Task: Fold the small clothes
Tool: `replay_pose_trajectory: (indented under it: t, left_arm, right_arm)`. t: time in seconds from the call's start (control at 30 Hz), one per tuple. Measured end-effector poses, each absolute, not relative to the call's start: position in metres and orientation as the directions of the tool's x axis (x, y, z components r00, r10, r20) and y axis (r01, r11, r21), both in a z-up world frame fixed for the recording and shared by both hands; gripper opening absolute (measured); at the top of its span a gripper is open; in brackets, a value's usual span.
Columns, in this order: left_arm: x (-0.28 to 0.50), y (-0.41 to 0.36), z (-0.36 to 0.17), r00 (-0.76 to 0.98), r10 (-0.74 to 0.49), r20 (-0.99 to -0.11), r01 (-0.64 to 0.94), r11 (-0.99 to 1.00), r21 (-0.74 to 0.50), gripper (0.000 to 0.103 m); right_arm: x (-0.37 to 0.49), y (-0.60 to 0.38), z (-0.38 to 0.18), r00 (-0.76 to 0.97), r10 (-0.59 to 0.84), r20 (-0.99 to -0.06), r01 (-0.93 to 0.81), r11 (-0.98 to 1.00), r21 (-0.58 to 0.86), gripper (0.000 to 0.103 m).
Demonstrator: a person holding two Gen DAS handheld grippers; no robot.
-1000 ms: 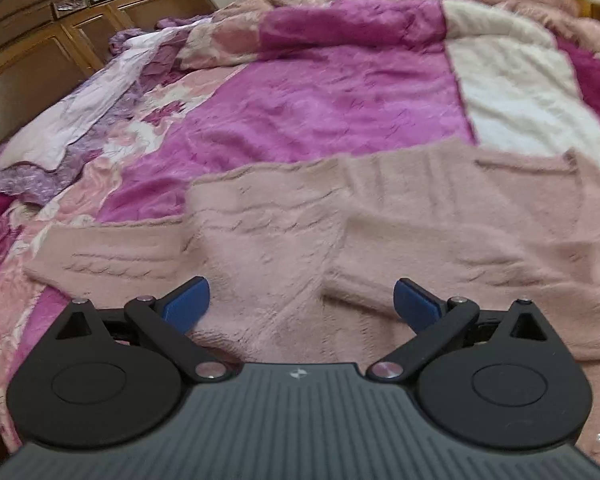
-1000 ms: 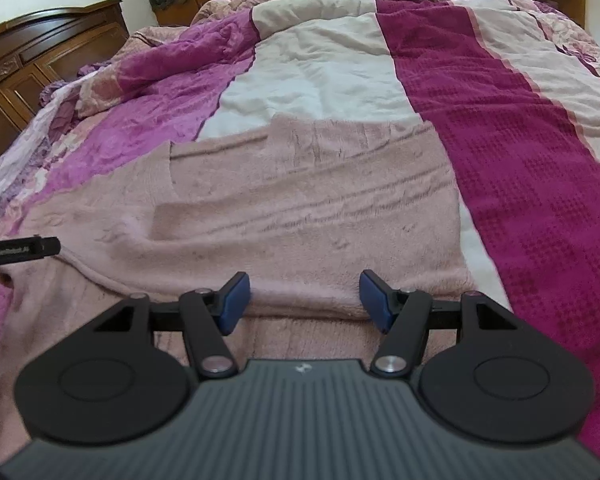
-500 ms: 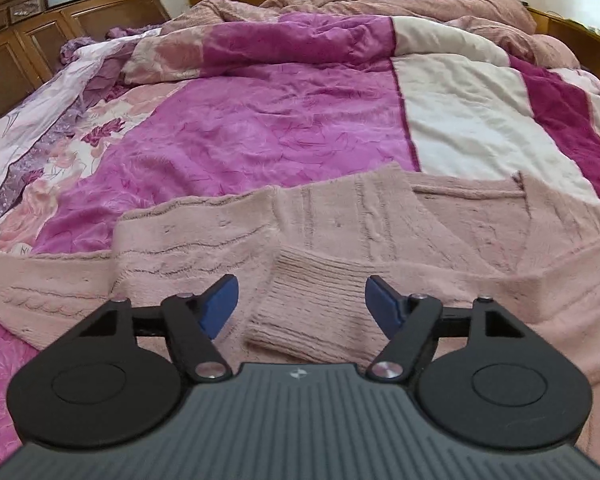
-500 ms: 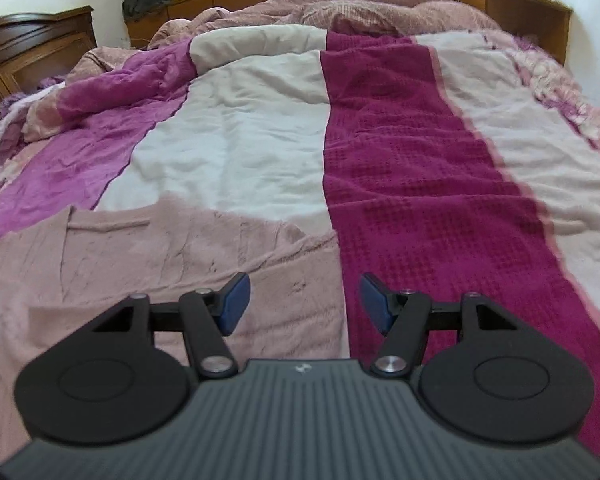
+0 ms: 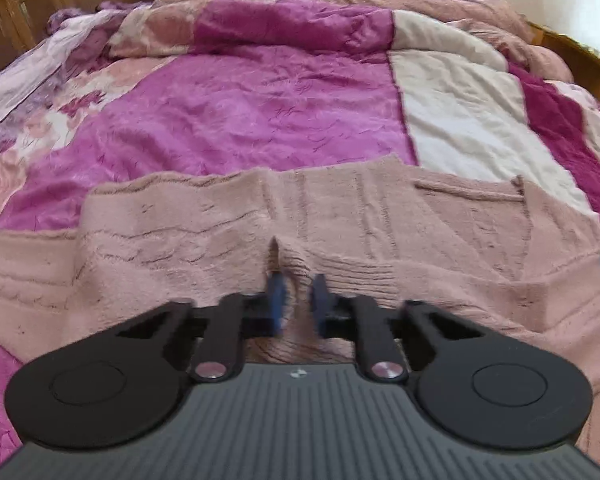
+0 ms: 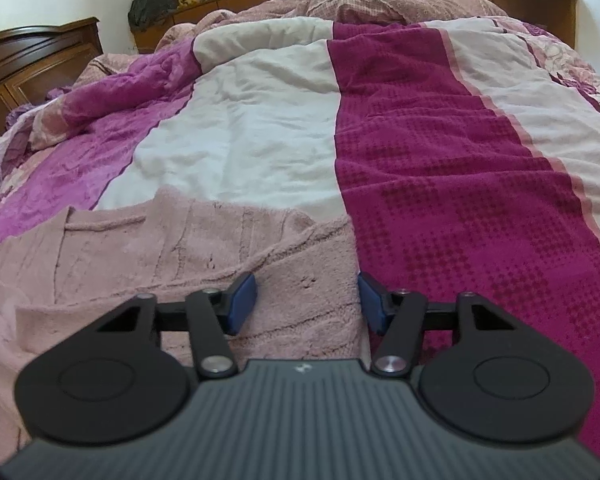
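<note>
Two grippers working a pink sweater [image 5: 228, 240] lying on the bed [image 6: 440, 160]: left gripper [image 5: 297, 300] is pinching the ribbed cuff [image 5: 340, 276], right gripper [image 6: 306, 300] is hovering spread over the sweater's edge. Folding is barely starting; most folds are remaining.

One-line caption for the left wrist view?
Left gripper pinching the ribbed cuff of a pink sweater spread on the bed.
</note>
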State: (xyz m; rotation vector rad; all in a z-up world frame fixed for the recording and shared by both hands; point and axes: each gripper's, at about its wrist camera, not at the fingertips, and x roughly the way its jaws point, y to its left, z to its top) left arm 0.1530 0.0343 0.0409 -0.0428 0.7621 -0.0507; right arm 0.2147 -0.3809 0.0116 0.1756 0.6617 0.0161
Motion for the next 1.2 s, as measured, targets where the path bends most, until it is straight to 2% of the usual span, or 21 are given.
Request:
replay_pose_trajectory:
  t: [0.2,0.23,0.27,0.4,0.5,0.67,0.73,0.77,0.83,0.87,0.93,1.0,1.2]
  left_arm:
    - [0.128,0.03,0.063,0.782,-0.067,-0.62,0.041,0.998,-0.057,0.009]
    - [0.124,0.03,0.067,0.79,-0.066,-0.609,0.034,0.997,-0.064,0.009]
    - [0.12,0.031,0.071,0.798,-0.06,-0.599,0.025,0.997,-0.068,0.008]
    - [0.106,0.03,0.088,0.844,-0.022,-0.535,0.0,0.999,-0.041,0.008]
    - [0.11,0.028,0.084,0.84,0.003,-0.543,-0.003,1.0,0.001,0.008]
    - [0.134,0.022,0.041,0.762,0.058,-0.645,0.015,0.994,0.107,0.01]
    - [0.132,0.02,0.034,0.773,0.071,-0.63,0.021,0.99,0.138,0.011]
    - [0.132,0.018,0.033,0.776,0.076,-0.626,0.024,0.988,0.15,0.012]
    - [0.131,0.018,0.034,0.773,0.079,-0.629,0.026,0.987,0.156,0.016]
    - [0.13,0.02,0.035,0.772,0.077,-0.631,0.023,0.989,0.149,0.022]
    - [0.13,0.026,0.041,0.767,0.068,-0.638,0.009,0.993,0.117,0.031]
    - [0.126,0.032,0.047,0.763,0.056,-0.644,-0.011,0.997,0.074,0.038]
    - [0.11,0.043,0.069,0.767,0.054,-0.64,-0.052,0.998,0.022,0.05]
  right_arm:
    - [0.213,-0.389,0.014,0.818,0.069,-0.571,0.063,0.976,0.208,0.029]
    - [0.213,-0.389,0.014,0.821,0.068,-0.566,0.064,0.976,0.21,0.014]
    - [0.212,-0.39,0.015,0.825,0.065,-0.561,0.07,0.974,0.215,0.011]
    - [0.201,-0.394,0.02,0.88,-0.013,-0.474,0.133,0.967,0.219,0.011]
    - [0.206,-0.394,0.013,0.868,-0.063,-0.492,0.17,0.97,0.175,0.01]
    - [0.216,-0.395,0.0,0.836,-0.069,-0.544,0.189,0.968,0.167,0.013]
    - [0.216,-0.395,0.002,0.831,-0.072,-0.551,0.191,0.968,0.161,0.017]
    - [0.215,-0.395,0.003,0.829,-0.076,-0.554,0.19,0.97,0.152,0.022]
    - [0.212,-0.396,0.007,0.824,-0.087,-0.56,0.197,0.971,0.139,0.032]
    - [0.208,-0.398,0.01,0.823,-0.09,-0.561,0.203,0.969,0.143,0.035]
    - [0.2,-0.401,0.016,0.827,-0.085,-0.556,0.205,0.966,0.157,0.038]
    - [0.19,-0.402,0.023,0.831,-0.074,-0.551,0.195,0.967,0.164,0.039]
    - [0.157,-0.396,0.045,0.837,-0.021,-0.546,0.15,0.97,0.193,0.039]
